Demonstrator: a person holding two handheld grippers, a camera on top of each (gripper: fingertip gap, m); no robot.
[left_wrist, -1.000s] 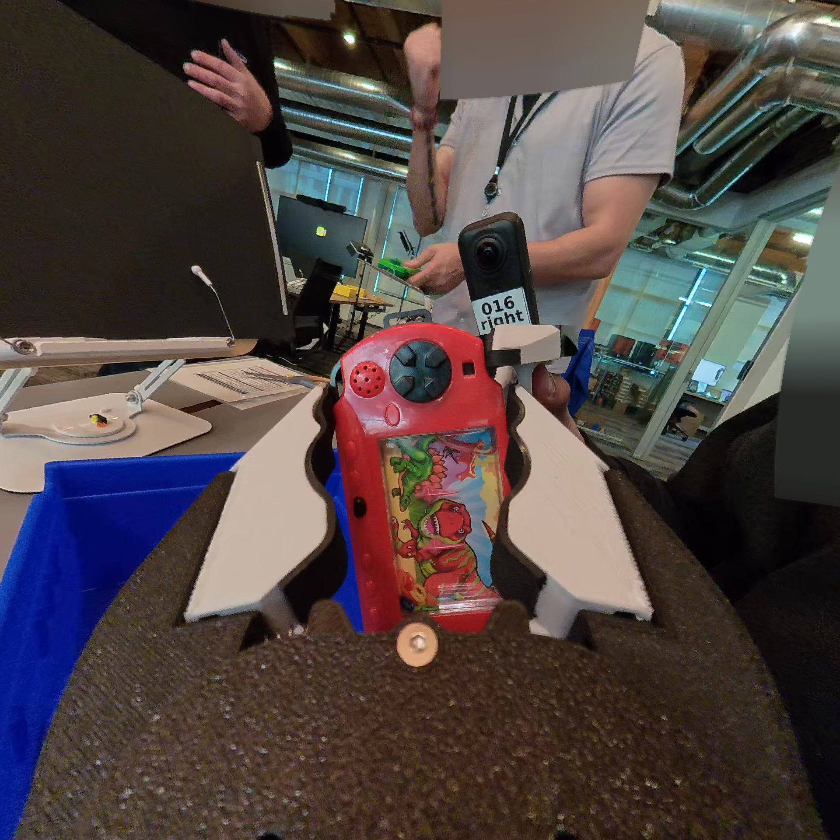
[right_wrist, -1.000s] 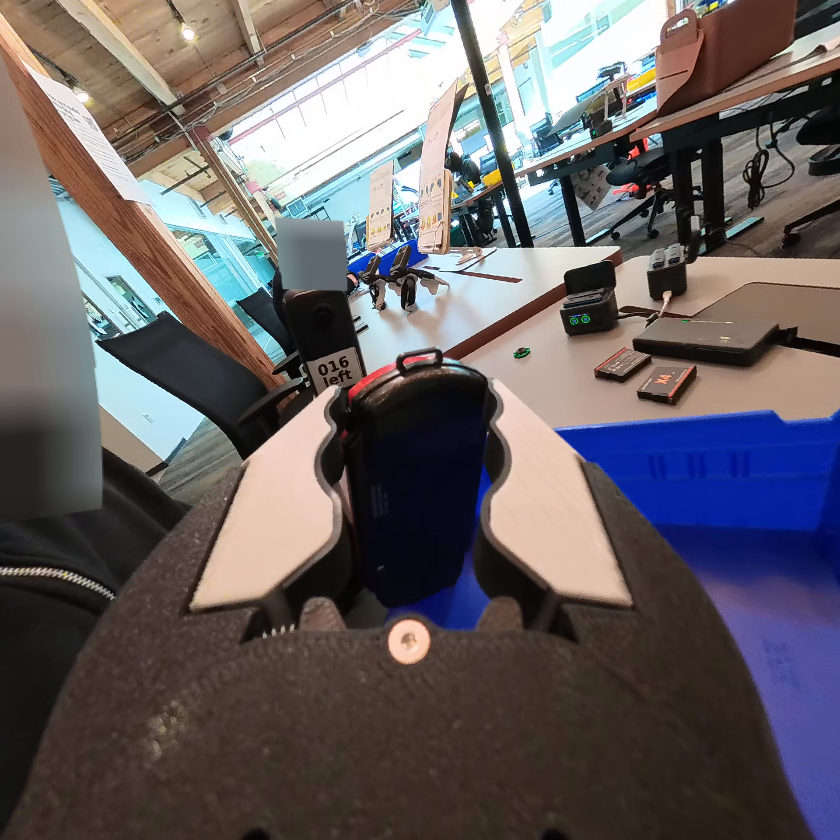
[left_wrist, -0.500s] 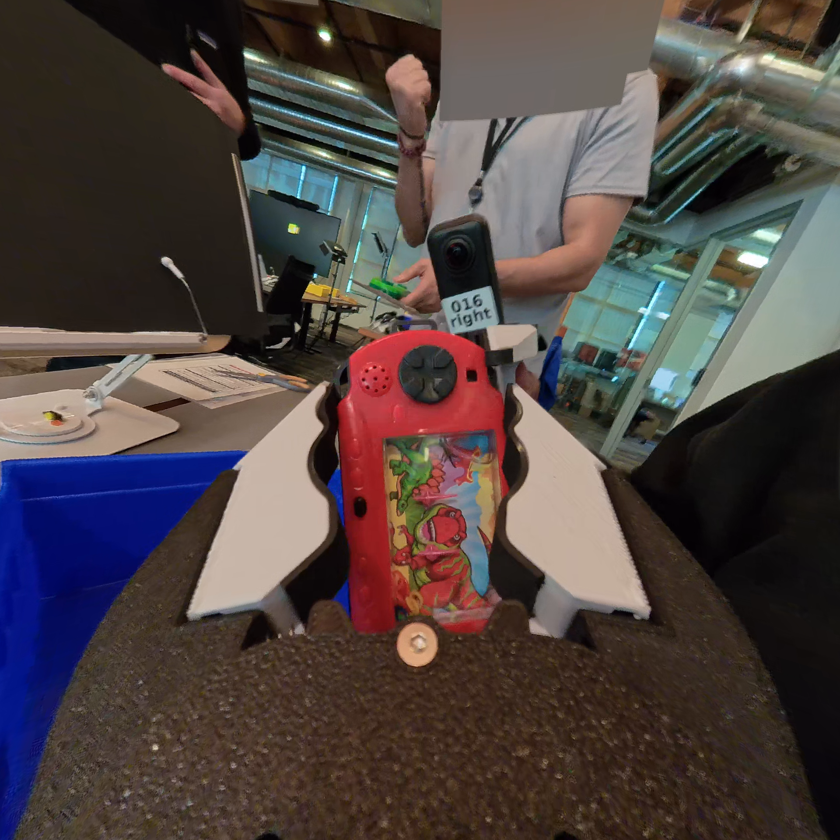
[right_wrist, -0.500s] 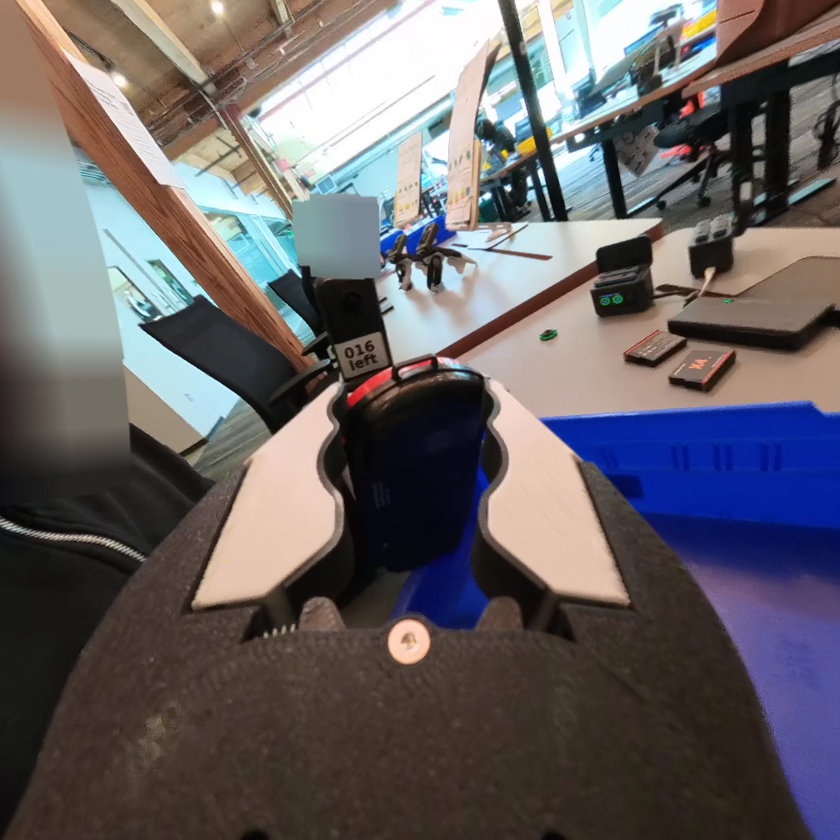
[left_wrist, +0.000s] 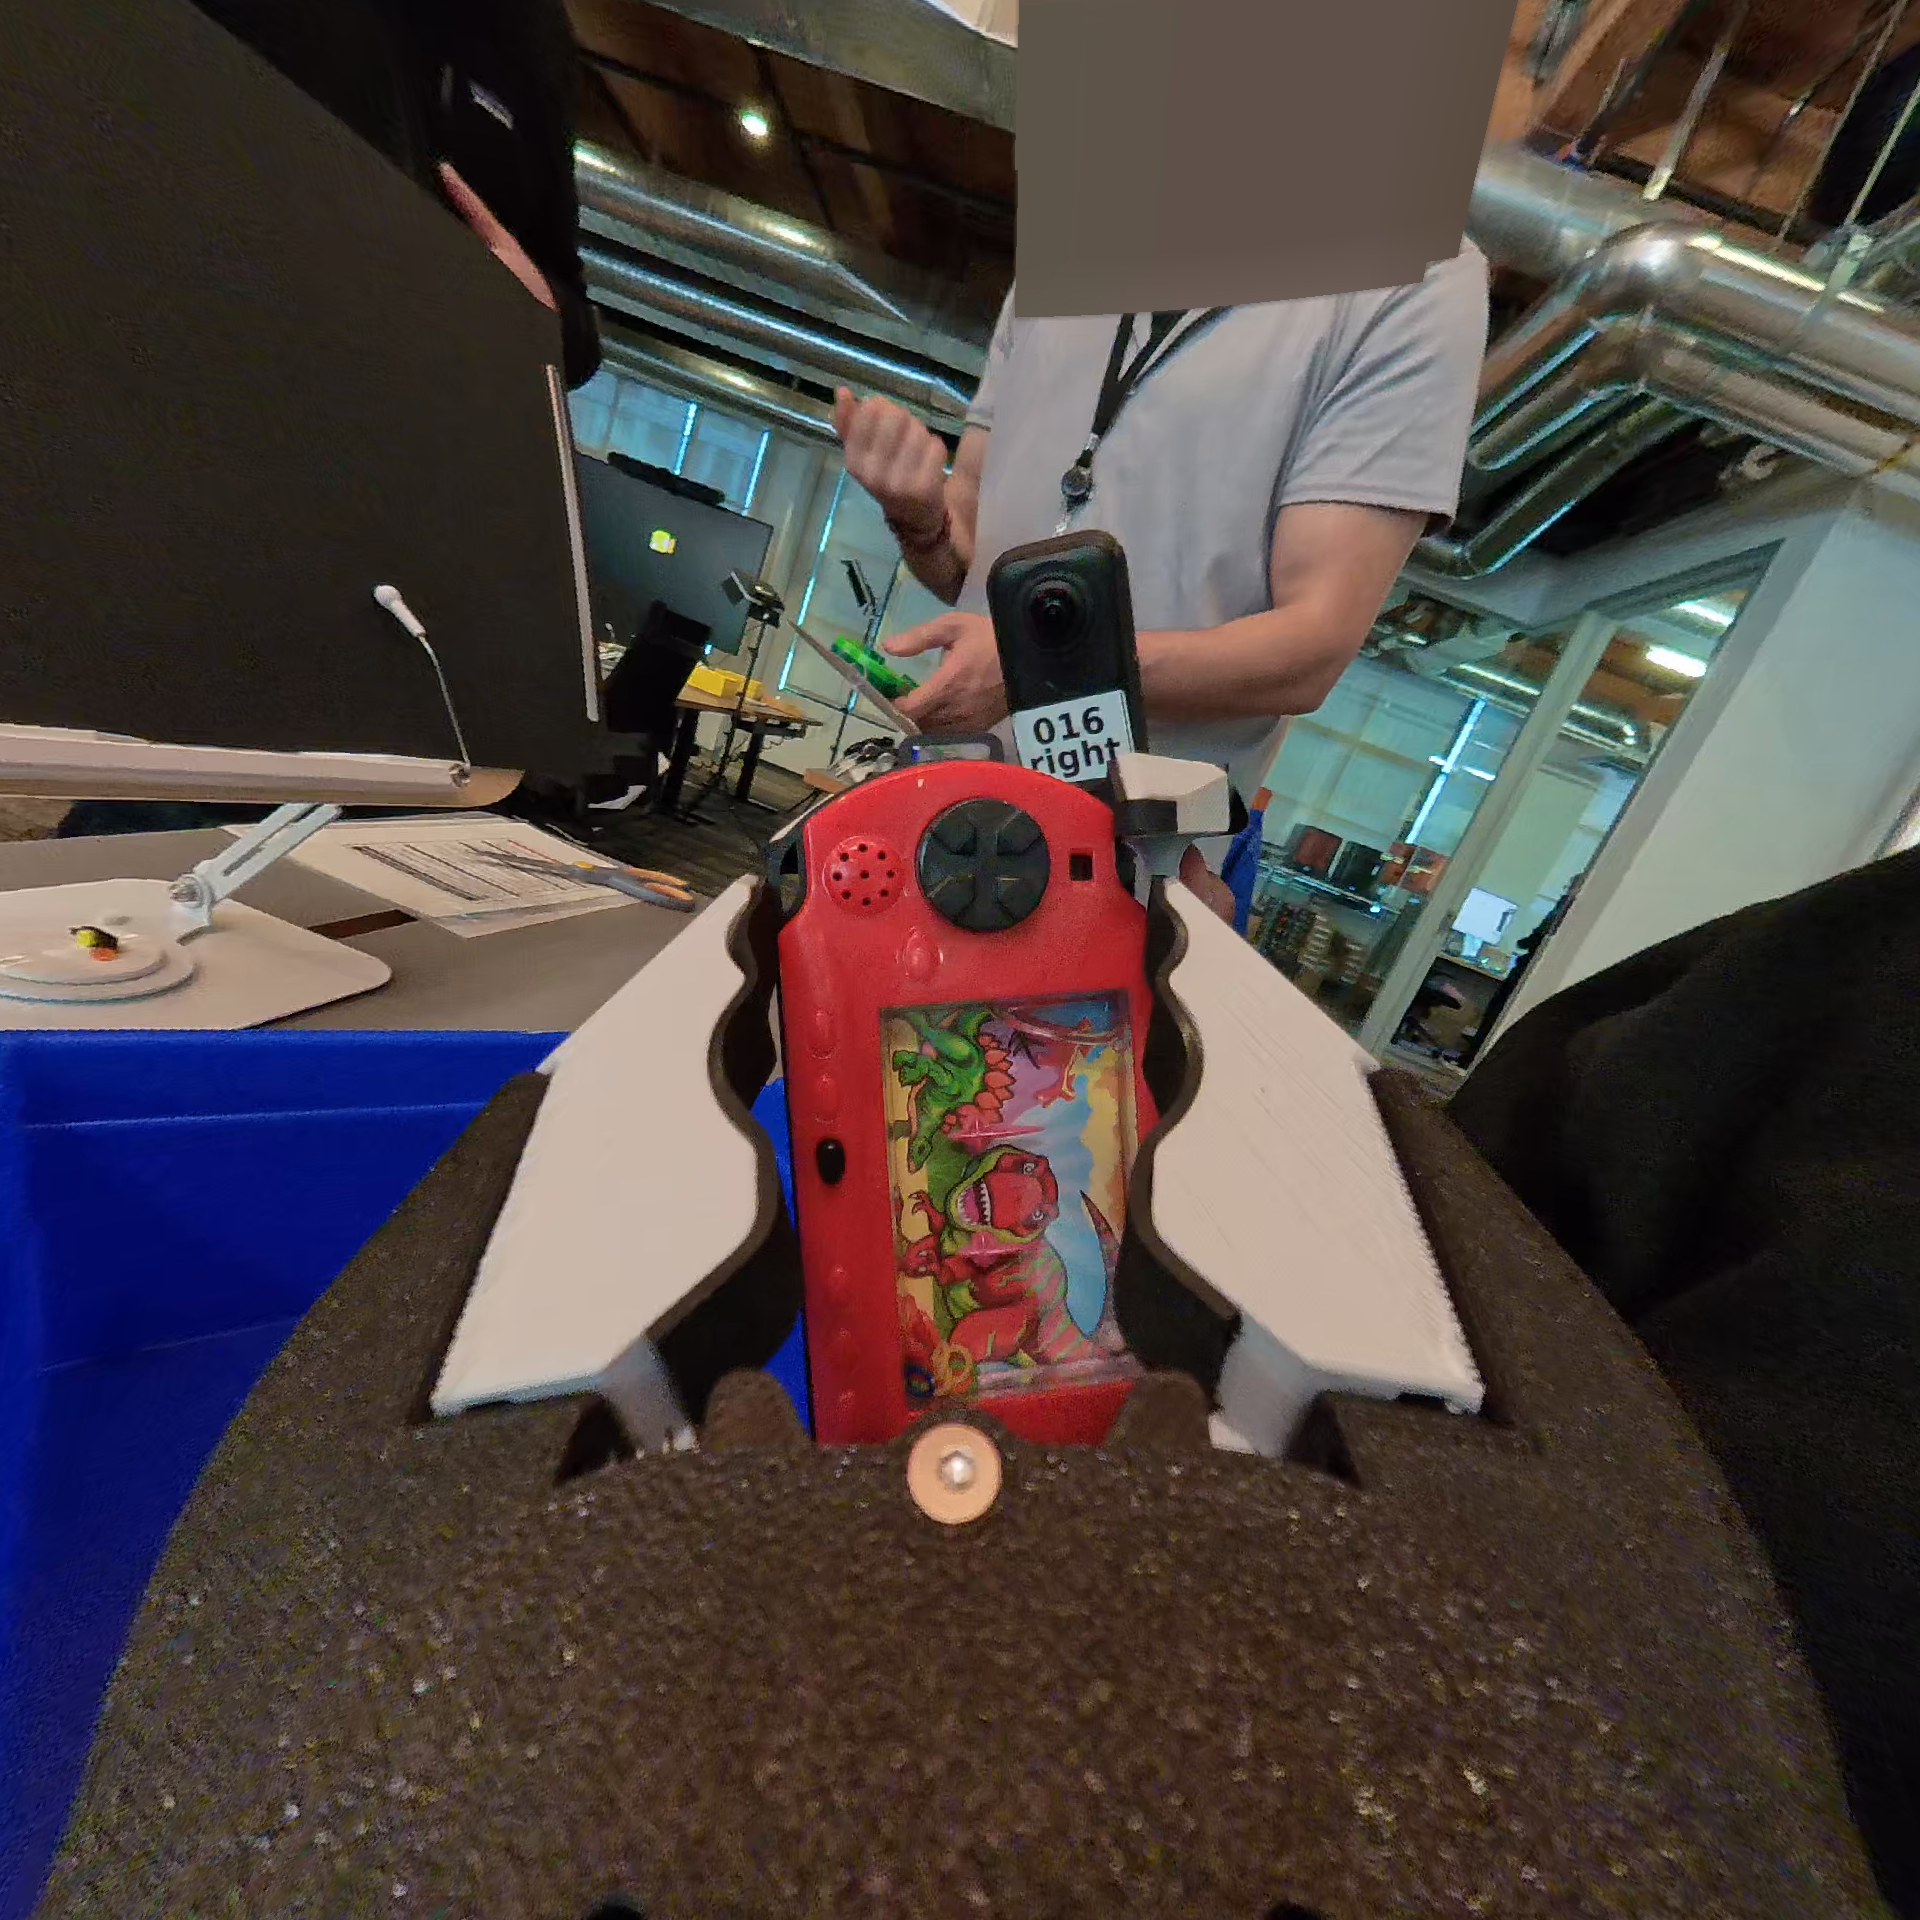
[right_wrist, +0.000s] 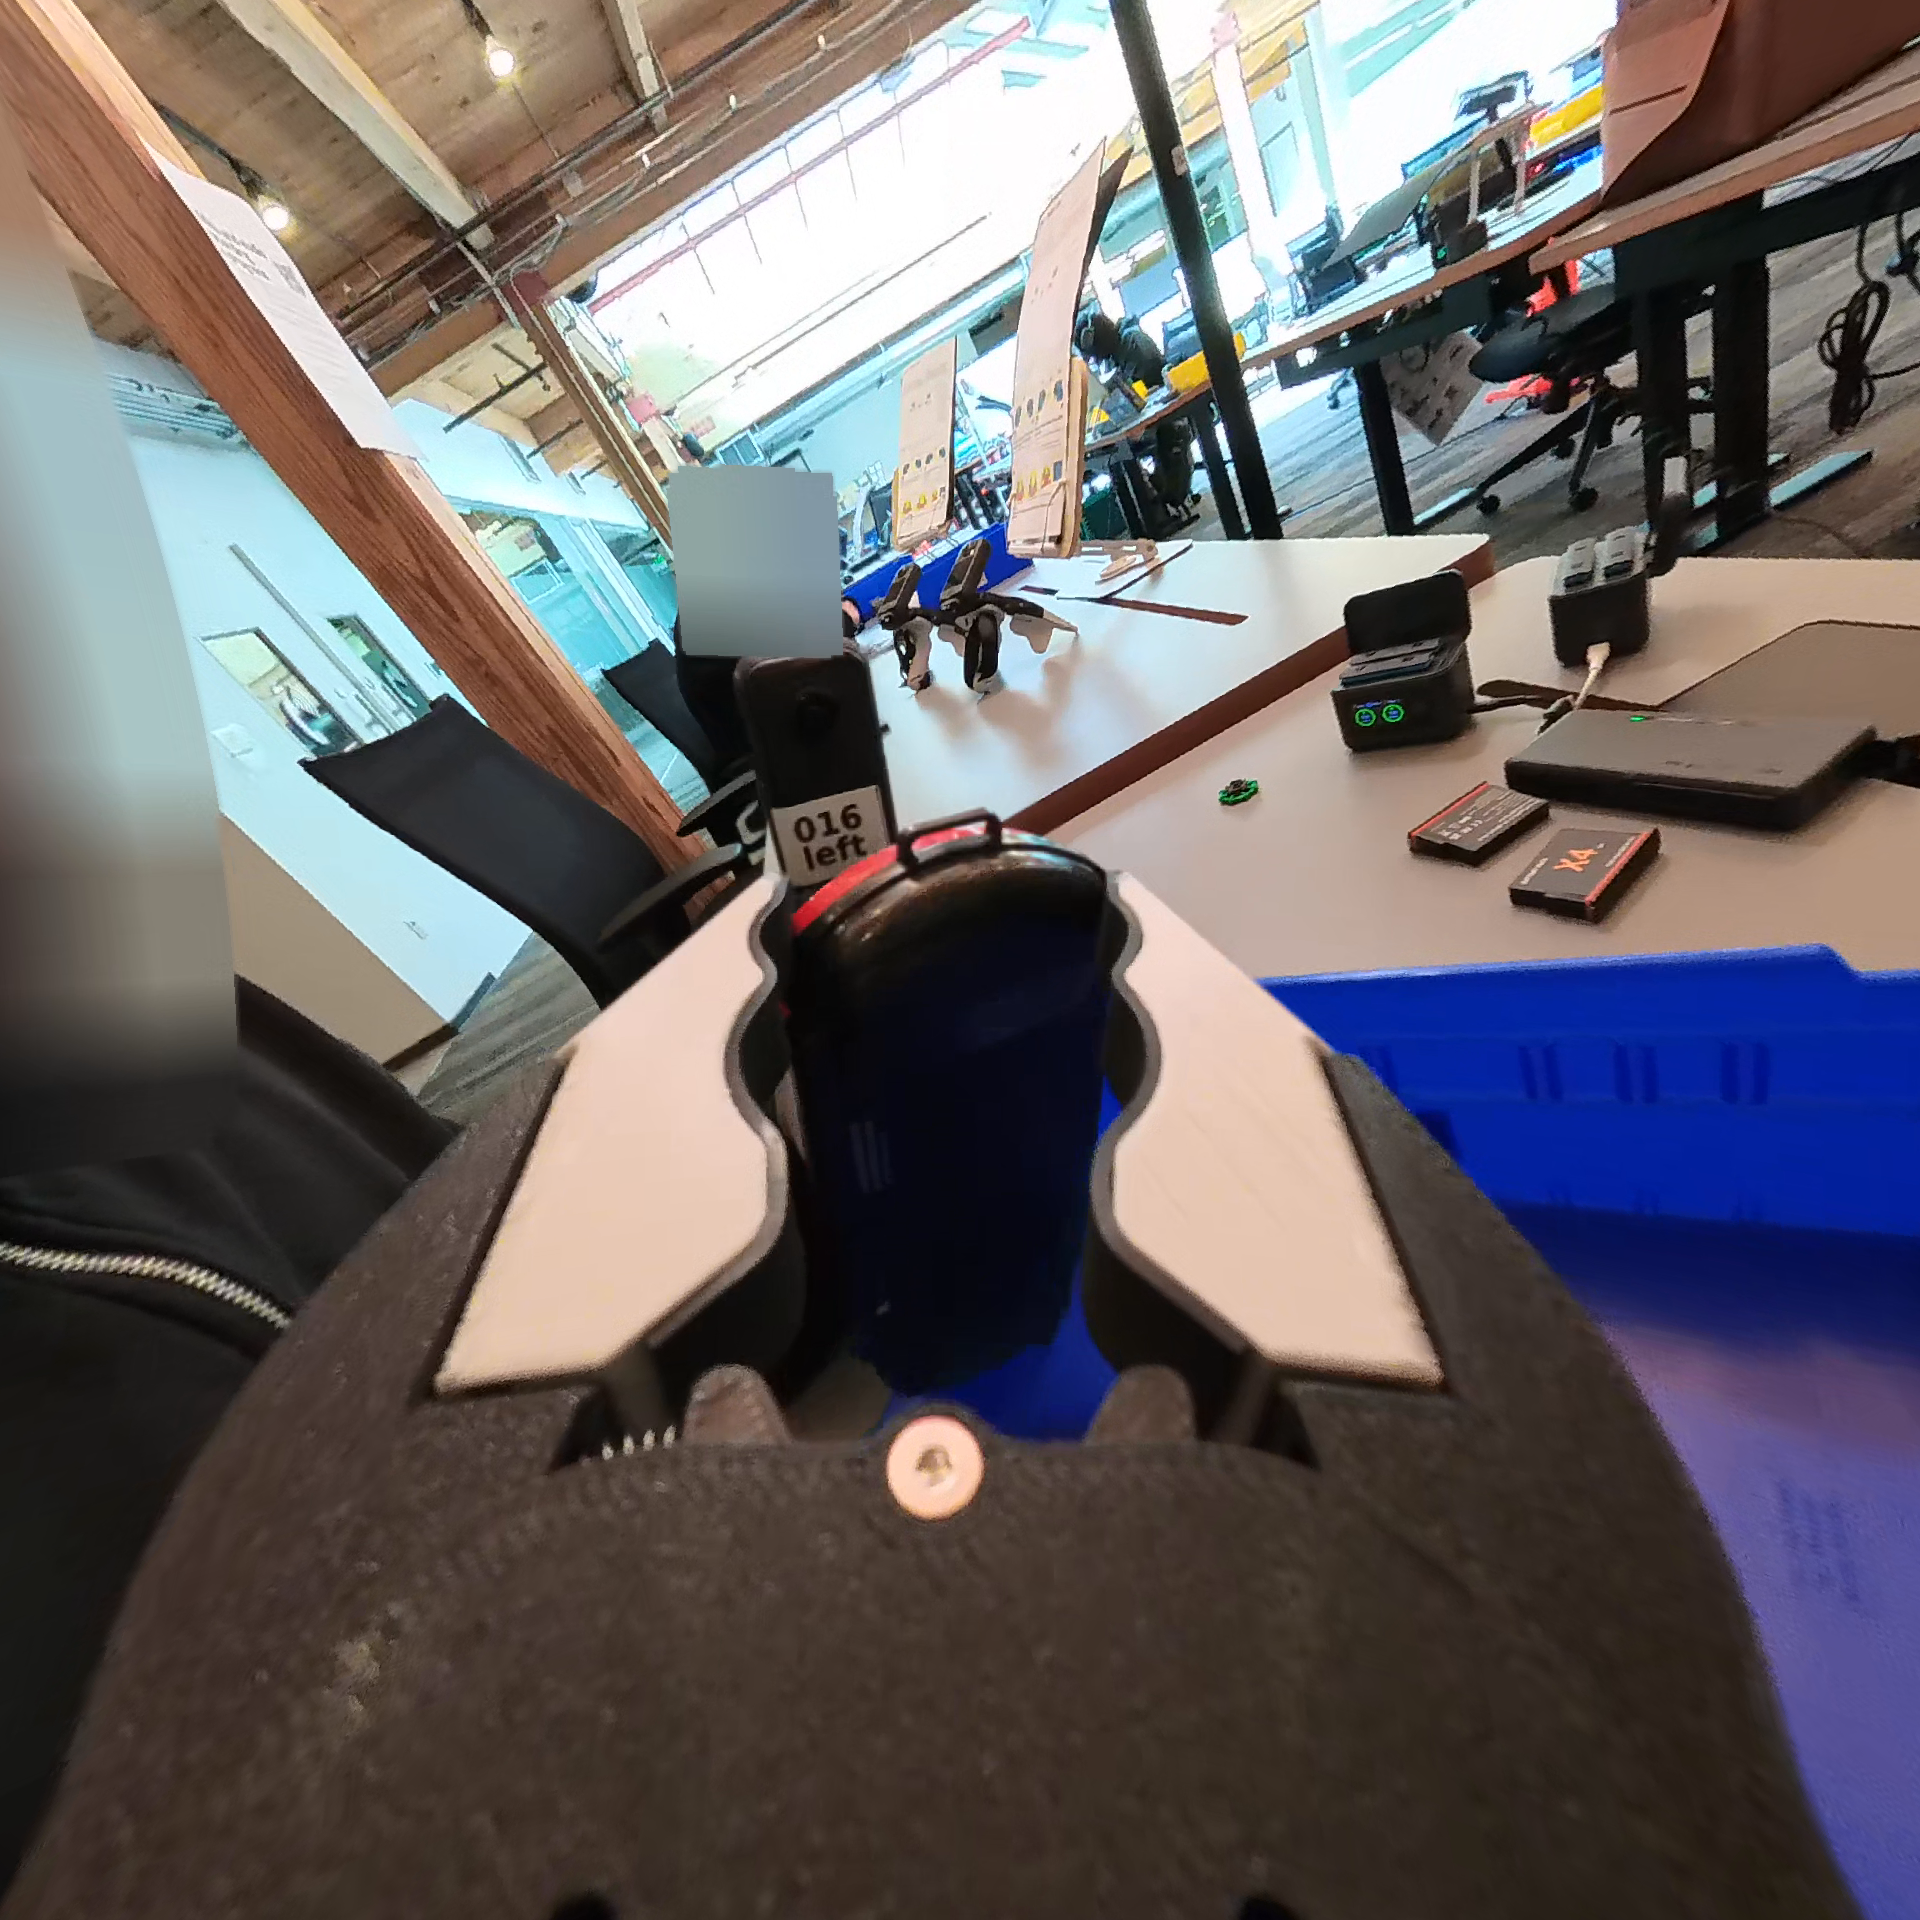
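Note:
A red handheld water-game toy (left_wrist: 966, 1091) with a dinosaur picture stands upright between my two grippers, above a blue bin (left_wrist: 208, 1143). My left gripper (left_wrist: 961, 904) is shut on its sides and sees its front. My right gripper (right_wrist: 940, 914) is shut on the same toy (right_wrist: 935, 1122) from the opposite side and sees its dark blue back. The right gripper's camera (left_wrist: 1060, 634) and one white finger (left_wrist: 1174, 790) show behind the toy's top. The left gripper's camera (right_wrist: 816, 748) shows behind the toy in the right wrist view.
A person in a grey T-shirt (left_wrist: 1247, 468) stands beyond the toy. A white stand base (left_wrist: 156, 956) and papers (left_wrist: 468, 868) lie past the bin. In the right wrist view the bin (right_wrist: 1610, 1060) borders a desk with black chargers (right_wrist: 1403, 686) and small cards (right_wrist: 1579, 873). The grippers are tip to tip, or close to it.
Both grippers keep their hold on the toy and shift only slightly together. The person behind has lowered a raised arm.

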